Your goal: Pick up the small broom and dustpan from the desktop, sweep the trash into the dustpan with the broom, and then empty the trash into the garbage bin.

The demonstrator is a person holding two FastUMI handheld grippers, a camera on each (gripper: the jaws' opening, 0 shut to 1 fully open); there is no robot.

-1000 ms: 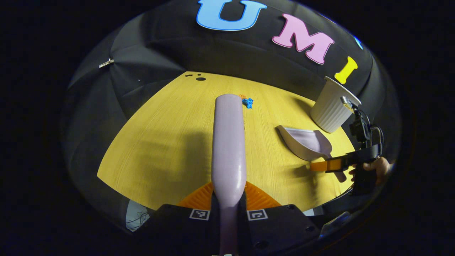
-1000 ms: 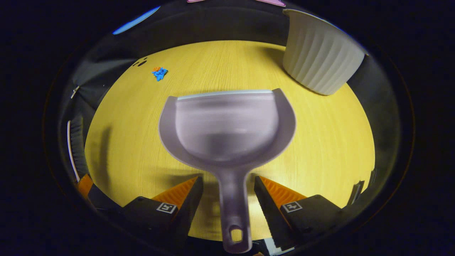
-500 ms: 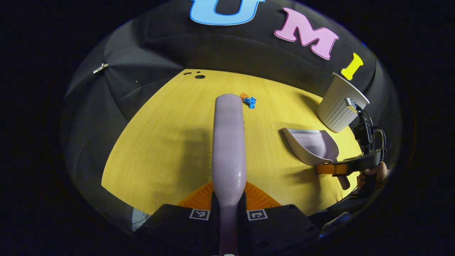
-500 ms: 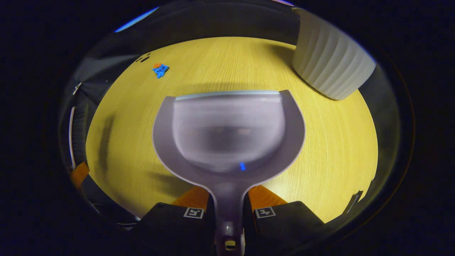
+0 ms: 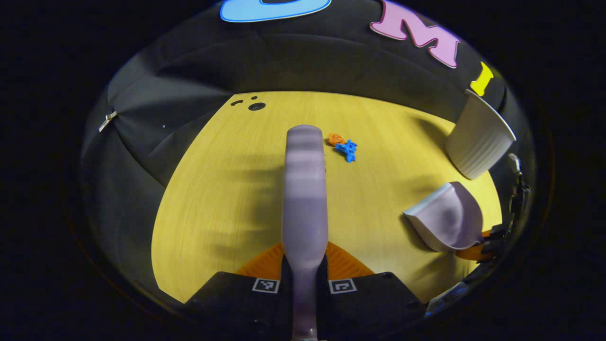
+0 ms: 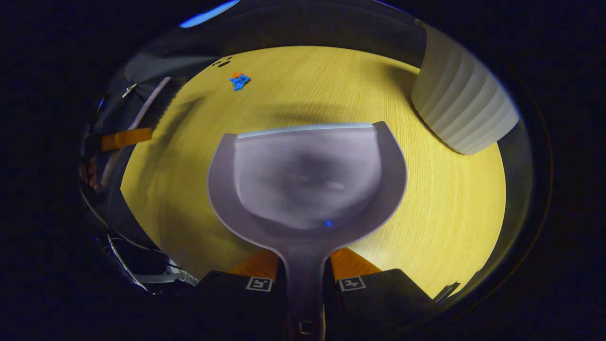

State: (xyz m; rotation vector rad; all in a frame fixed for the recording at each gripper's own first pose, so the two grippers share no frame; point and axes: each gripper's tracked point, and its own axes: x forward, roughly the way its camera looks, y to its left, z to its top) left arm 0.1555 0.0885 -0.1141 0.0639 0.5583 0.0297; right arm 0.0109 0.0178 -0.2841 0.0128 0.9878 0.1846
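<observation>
Two tools in hand: we have both the broom and the dustpan gripped, and nothing is swept yet.

Left gripper (image 5: pixel 304 270): its fingers are closed tight on the broom (image 5: pixel 305 189), whose lilac back runs from 6 o'clock up toward 12 in the left gripper view. In the right gripper view this tool sits at 9 o'clock, bristles dark.

Broom handling: we judge it light, a stiff plastic back over soft bristles; the glossy handle may twist under sideways load, so we hold it low on the neck, as now.

Trash (image 5: pixel 343 145): small orange and blue crumpled bits on the desktop (image 5: pixel 227 189), just past the broom's tip at about 1 o'clock, well apart from the dustpan. We judge them feather-light and apt to skitter.

Right gripper (image 6: pixel 305 284): clamped on the dustpan (image 6: pixel 307 175) handle at 6 o'clock, lip toward 12; the pan appears lifted off the wood.

Dustpan handling: rigid, light, smooth; we grip the narrow handle near the bowl so the lip can press flat.

Garbage bin (image 6: pixel 464 113): white, ribbed, at 2 o'clock, near the pan.
</observation>
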